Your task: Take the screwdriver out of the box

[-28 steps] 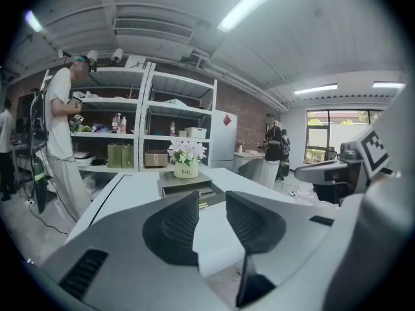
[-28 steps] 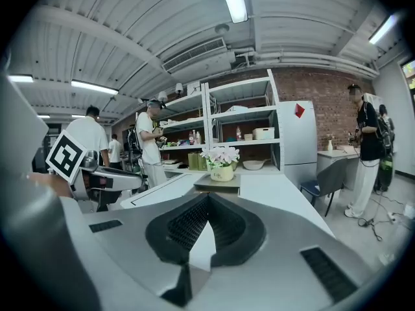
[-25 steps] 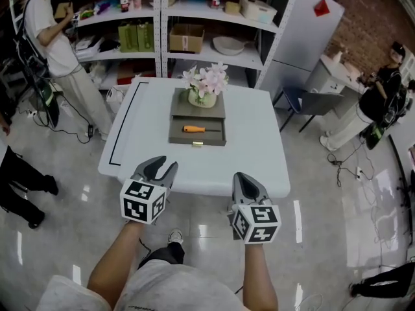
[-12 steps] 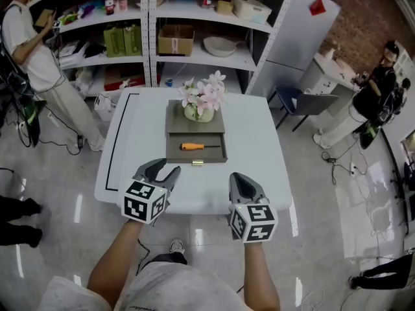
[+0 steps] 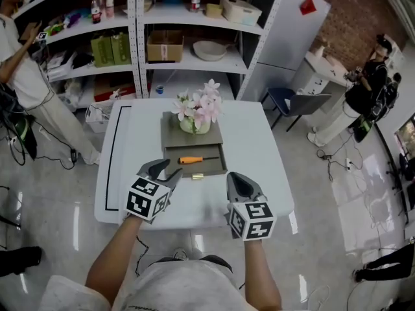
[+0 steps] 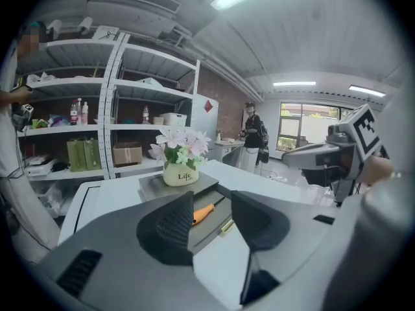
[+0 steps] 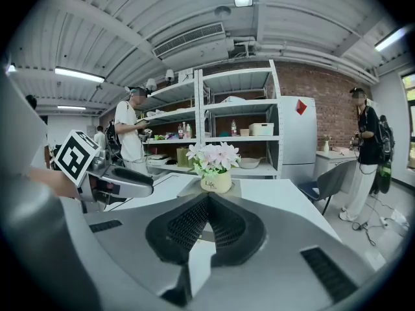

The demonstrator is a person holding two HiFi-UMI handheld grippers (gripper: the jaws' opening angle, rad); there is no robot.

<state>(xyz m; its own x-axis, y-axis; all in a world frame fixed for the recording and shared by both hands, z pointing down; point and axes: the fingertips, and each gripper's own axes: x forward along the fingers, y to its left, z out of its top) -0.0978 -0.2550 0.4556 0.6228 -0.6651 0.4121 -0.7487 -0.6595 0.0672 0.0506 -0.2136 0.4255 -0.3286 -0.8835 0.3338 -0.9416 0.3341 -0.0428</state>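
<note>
The screwdriver (image 5: 194, 159), orange-handled with a dark shaft, lies flat across the open drawer (image 5: 206, 168) of a low grey box (image 5: 170, 137). Its handle points to the table's left edge and nothing touches it. The drawer is pulled out towards the near edge of the white table (image 5: 256, 167) and has a small brass pull (image 5: 198, 175) on its front. The box sits midway between the left and right edges, closer to the far edge. On its lid stands a cream pot of pink and white flowers (image 5: 194, 112).

The left gripper (image 5: 167, 171) hangs over the near part of the table, just short of the drawer's left front corner and aimed at it. Its jaws have just been opening and now stand wide apart, with nothing gripped; the screwdriver is only seen beyond the gap. The right gripper (image 5: 235, 179) hovers near the drawer's right front corner, with its jaws closed tip to tip on nothing.

A black line (image 5: 109, 167) runs along the table's left edge. Behind the far edge stand white shelves (image 5: 194, 24) of boxes and bottles. One person (image 5: 26, 83) stands at their left and another (image 5: 363, 96) stands well off to the right.
</note>
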